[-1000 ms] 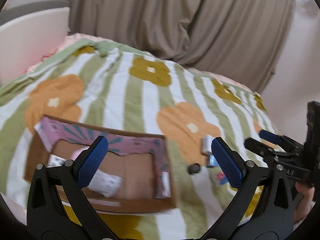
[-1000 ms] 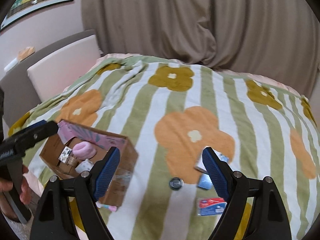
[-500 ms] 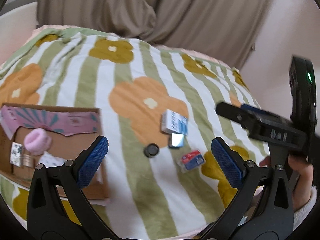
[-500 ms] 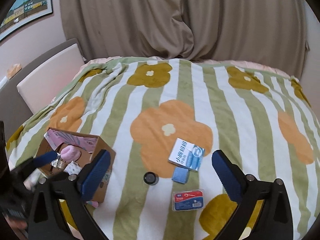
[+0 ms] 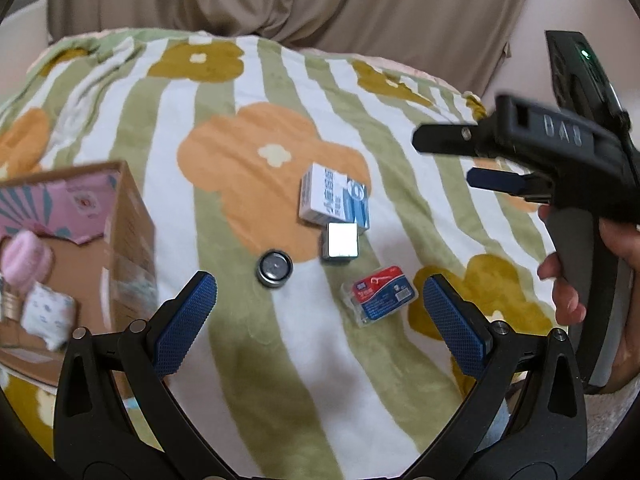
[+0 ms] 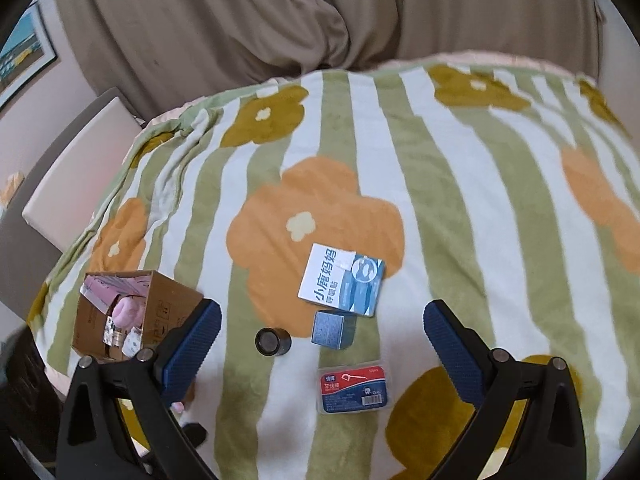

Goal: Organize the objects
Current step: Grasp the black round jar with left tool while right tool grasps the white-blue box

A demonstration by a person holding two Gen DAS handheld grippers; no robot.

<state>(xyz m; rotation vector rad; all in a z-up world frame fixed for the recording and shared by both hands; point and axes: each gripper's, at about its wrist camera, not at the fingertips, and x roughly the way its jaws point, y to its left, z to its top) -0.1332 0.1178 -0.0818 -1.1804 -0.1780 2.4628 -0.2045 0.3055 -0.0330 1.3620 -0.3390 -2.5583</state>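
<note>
Both fingers (image 5: 188,320) (image 6: 452,354) spread wide, empty; cardboard box (image 6: 160,312) part-filled, four items beside the white-and-blue box (image 6: 344,280) remain.

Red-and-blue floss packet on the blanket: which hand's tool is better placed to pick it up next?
Probably right. The right tool stands open with the flat red-and-blue floss packet lying squarely between its fingers. The left tool is open too, but the packet sits off toward its right finger.

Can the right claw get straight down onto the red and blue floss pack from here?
Probably yes. The right claw is open and empty, and the floss pack lies flat on the blanket just ahead of it, apart from the small blue box, with nothing over it.
</note>
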